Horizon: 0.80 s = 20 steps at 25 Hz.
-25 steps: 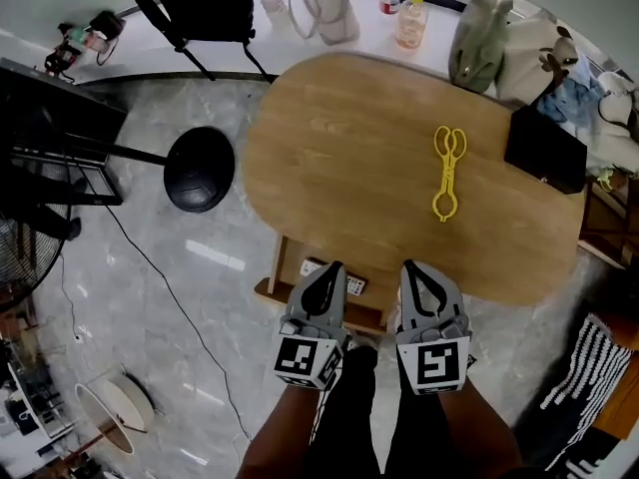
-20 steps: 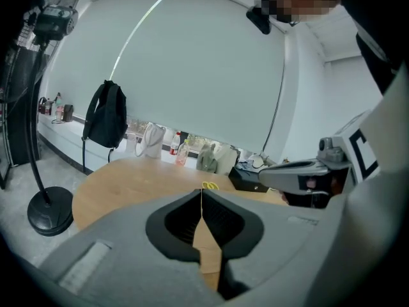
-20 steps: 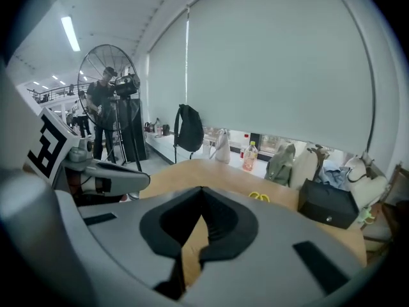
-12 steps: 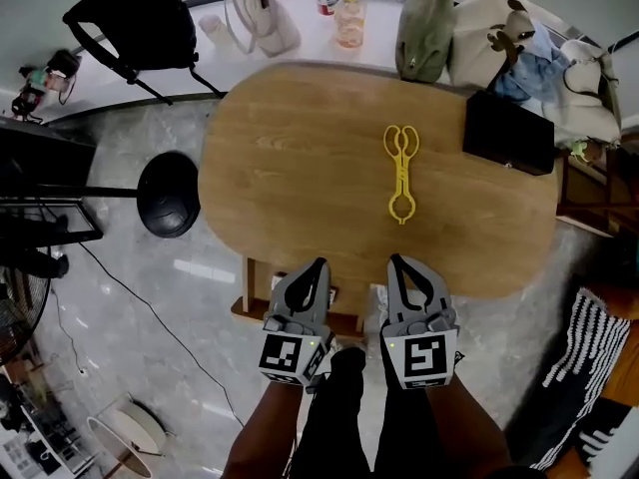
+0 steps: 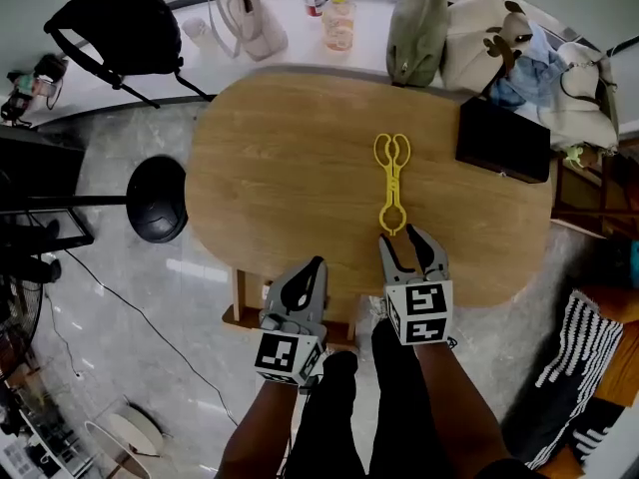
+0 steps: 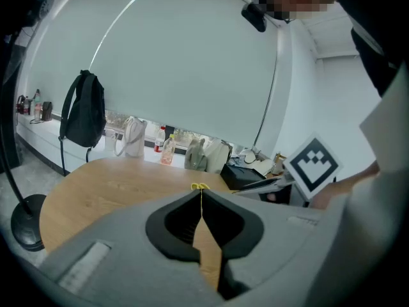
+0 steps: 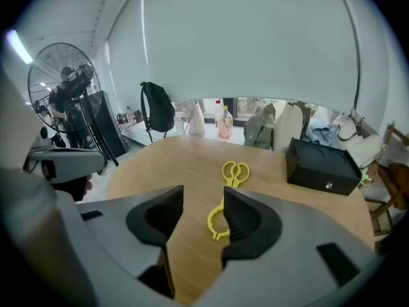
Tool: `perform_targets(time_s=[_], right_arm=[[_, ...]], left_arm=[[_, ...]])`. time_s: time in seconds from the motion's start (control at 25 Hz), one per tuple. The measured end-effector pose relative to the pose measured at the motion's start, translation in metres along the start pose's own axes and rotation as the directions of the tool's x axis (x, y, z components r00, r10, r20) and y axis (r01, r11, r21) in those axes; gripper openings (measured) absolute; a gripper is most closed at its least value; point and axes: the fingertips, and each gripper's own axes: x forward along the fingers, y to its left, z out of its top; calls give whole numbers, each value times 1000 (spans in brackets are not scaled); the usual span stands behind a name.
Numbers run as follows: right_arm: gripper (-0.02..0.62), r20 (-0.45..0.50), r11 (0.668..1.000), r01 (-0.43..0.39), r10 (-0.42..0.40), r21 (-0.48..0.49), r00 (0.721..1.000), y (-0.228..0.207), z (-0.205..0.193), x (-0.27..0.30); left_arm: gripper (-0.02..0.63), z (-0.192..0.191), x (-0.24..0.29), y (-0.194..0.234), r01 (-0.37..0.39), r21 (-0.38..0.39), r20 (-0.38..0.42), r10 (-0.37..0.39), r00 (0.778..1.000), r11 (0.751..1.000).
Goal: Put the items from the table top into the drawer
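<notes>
Yellow plastic tongs (image 5: 390, 183) lie on the oval wooden table (image 5: 290, 168), their ring end toward me. My right gripper (image 5: 406, 242) hovers over the table's near edge just short of that end. Its jaws are opening and nothing is between them. In the right gripper view the tongs (image 7: 227, 197) lie just beyond the right gripper's (image 7: 203, 200) fingertips. My left gripper (image 5: 315, 264) is at the near edge, left of the right one, shut and empty. Over the left gripper's (image 6: 201, 194) tips only a bit of the tongs (image 6: 199, 186) shows.
A black box (image 5: 502, 140) sits at the table's right. Bags (image 5: 419, 28) and bottles (image 5: 337, 20) line the ledge behind. A wooden frame (image 5: 243, 307) sticks out below the near edge. A black stand base (image 5: 158, 198) is on the floor to the left.
The right gripper has moved forward over the table edge toward the tongs and its jaws have parted. The left gripper has shifted a little and stays shut.
</notes>
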Motion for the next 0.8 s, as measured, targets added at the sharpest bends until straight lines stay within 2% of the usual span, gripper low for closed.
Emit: perform_targets(time_s=[0.16, 0.36, 0.8], right_arm=[[204, -58, 998, 43, -41, 42, 997, -19, -8, 41], [204, -116, 991, 113, -105, 70, 988, -40, -14, 87], [204, -233, 984, 155, -131, 85, 964, -61, -39, 138]], left_arm=[[18, -5, 2, 7, -4, 5, -17, 4, 1000, 1000], [18, -12, 2, 19, -17, 4, -34, 17, 999, 1000], [18, -25, -1, 31, -37, -10, -54, 36, 998, 999]])
